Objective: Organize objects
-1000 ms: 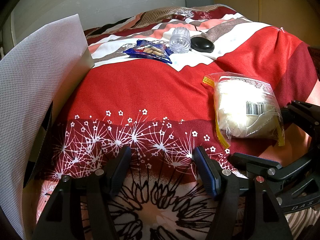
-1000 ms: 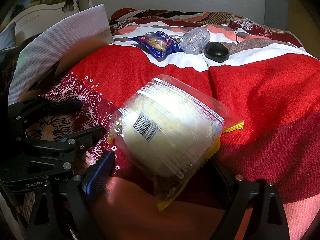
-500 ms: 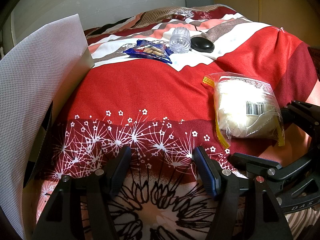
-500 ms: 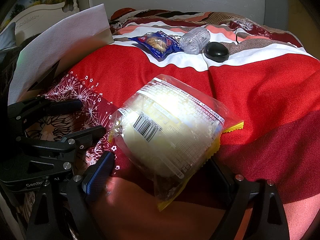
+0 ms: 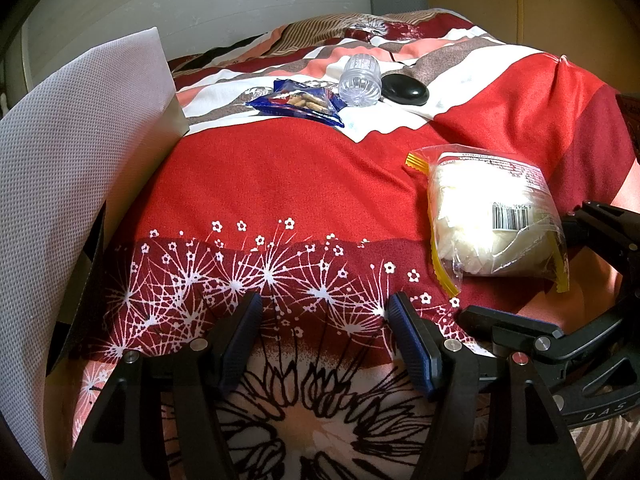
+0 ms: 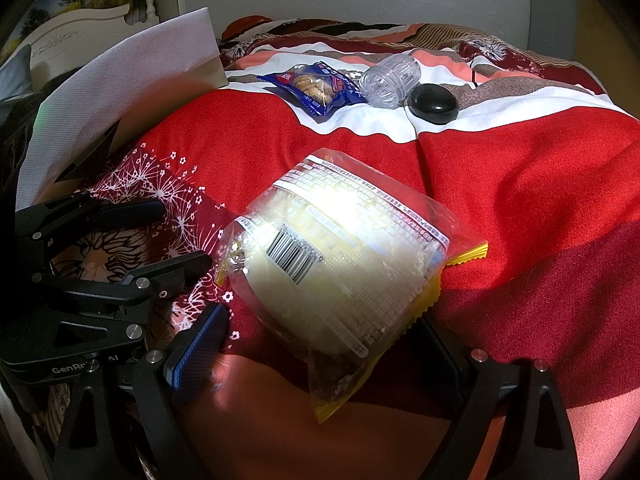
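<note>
Bedspread (image 5: 280, 176) under both spread-apart hand-held grippers (image 5: 324, 336) (image 6: 320, 344) (snack bag (image 6: 340, 264) hides one right finger).

The bedspread (image 5: 280, 184) is matt woven cloth, while the near bread bag (image 6: 344, 264) and the far blue snack packet (image 5: 298, 102) are glossy crinkled plastic film. The ribbed jar (image 5: 360, 80) beside the packet is clear hard plastic and the black mouse (image 6: 434, 103) is smooth and shiny. The left white box (image 5: 80, 140) has a dimpled, non-woven fabric face, and the fingers (image 5: 412, 352) are matt black plastic with ridged blue pads and small metal pins.
</note>
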The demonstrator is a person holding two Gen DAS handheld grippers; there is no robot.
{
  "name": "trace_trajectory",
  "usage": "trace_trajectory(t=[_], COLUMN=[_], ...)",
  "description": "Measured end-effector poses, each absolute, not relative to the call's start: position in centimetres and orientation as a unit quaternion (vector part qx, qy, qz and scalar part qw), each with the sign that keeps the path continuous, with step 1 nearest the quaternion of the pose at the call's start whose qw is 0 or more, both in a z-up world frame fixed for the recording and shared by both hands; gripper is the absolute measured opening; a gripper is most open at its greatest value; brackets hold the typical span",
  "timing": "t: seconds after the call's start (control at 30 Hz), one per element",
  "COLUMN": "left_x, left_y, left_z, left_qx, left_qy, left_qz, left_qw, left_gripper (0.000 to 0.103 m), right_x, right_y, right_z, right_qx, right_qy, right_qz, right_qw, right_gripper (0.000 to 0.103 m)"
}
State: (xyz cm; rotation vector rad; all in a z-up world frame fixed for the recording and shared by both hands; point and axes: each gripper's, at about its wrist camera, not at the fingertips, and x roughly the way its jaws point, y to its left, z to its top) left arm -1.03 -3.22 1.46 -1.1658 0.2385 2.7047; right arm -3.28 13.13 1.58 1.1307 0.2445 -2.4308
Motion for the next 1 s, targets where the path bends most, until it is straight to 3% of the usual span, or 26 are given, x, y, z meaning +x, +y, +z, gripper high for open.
trace_trajectory(t=[0.1,0.17,0.27,1.0], left_x=[-1.0,-1.0,-1.0,-1.0], left_y=[-3.3,-3.4,-3.4,-3.5], left_z=[1.5,1.5,1.5,1.5], left_qx=[-0.392,-0.392,-0.390,-0.390], left_qy=[0.084,0.087,0.094,0.095], left_qz=[0.911,0.912,0.912,0.912], left_qw=[0.092,0.091,0.086,0.084], left_gripper=[0.065,0.066,0.067,0.067], right_x=[-3.0,-2.7,-2.4,-2.5], right_y=[13.2,13.4,14.2,14.9], right_z=[1.7,1.9,2.3,2.9], right_qx=[0.400,0.390,0.374,0.367], right_qy=[0.088,0.086,0.065,0.032], right_qz=[-0.886,-0.891,-0.899,-0.901], right_qw=[0.216,0.214,0.217,0.227], right_gripper=[0.085,0.061,0.051,0.051])
